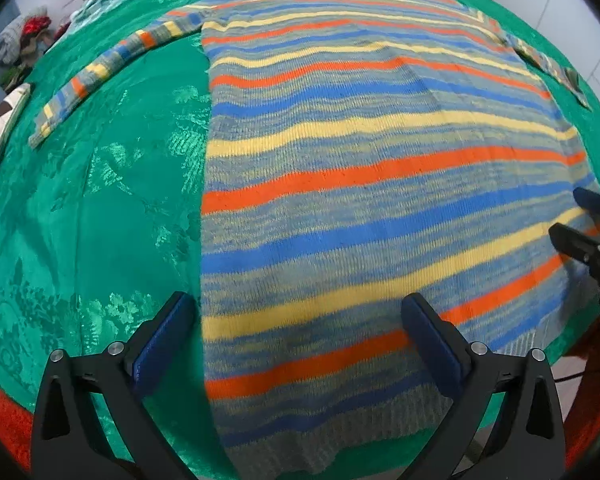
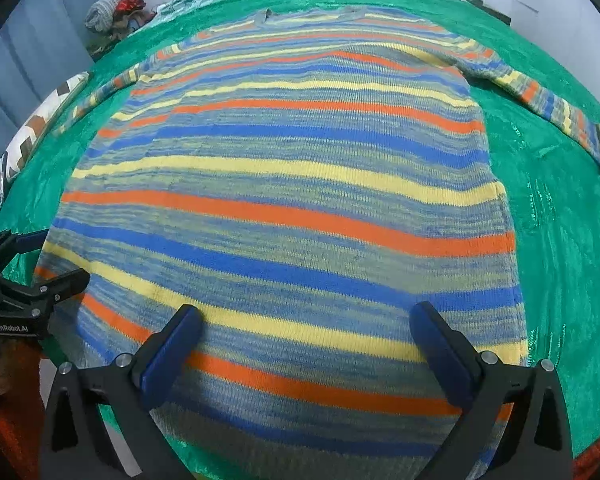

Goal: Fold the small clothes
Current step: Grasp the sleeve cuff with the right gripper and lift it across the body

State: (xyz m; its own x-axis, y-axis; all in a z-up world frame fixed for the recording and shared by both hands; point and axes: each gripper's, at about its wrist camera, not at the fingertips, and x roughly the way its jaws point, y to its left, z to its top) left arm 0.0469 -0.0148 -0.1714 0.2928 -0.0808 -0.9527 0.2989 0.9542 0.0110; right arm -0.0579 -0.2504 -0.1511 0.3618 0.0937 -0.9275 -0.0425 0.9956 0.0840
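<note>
Both sets of fingers wide over the hem, nothing held.

My left gripper [image 1: 298, 334] straddles the left edge of the striped knitted sweater [image 1: 360, 168], spread flat on the green patterned bedspread [image 1: 100, 200]; my right gripper [image 2: 306, 338] hovers near its right edge. I'd pinch both hem corners together, then lift evenly.

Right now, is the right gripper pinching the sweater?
No, the right gripper stands wide open above the sweater, its pads clear of the knit.
</note>
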